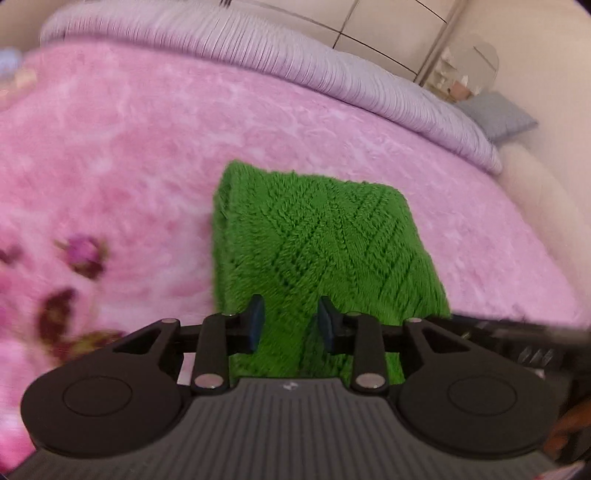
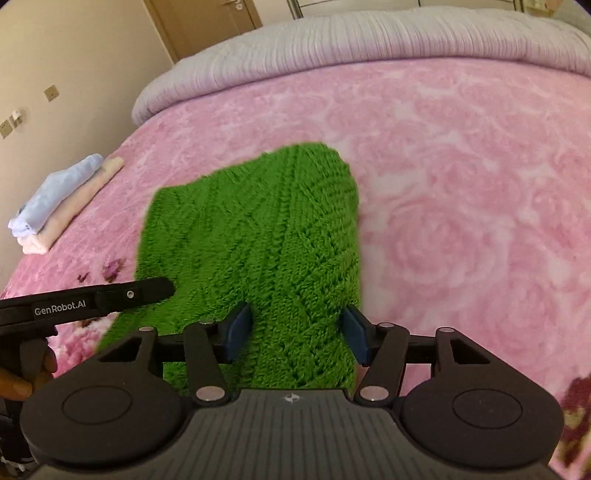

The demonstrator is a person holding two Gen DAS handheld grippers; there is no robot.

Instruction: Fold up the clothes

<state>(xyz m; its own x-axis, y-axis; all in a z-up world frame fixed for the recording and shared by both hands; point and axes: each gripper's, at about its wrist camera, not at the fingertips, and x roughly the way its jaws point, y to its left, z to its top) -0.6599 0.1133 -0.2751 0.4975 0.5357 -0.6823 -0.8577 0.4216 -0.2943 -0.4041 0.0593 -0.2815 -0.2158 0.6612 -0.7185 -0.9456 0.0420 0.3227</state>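
Beige plain walls (image 2: pixel 74 55) around a bed under a fluffy pink rose-patterned blanket (image 2: pixel 461 166). At its far edge, a rolled pale lilac ribbed quilt (image 1: pixel 258 48). Beyond, a brown wooden door (image 2: pixel 199 22) and cream panelled wardrobe fronts (image 1: pixel 388 26).

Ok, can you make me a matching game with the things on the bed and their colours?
Things:
1. knitted sweater
2. fluffy blanket
3. top piece of the little folded pile
4. ribbed duvet

Colours:
A. pale blue
B. pink with roses
C. green
D. pale lilac-grey

Pairs: 1-C, 2-B, 3-A, 4-D
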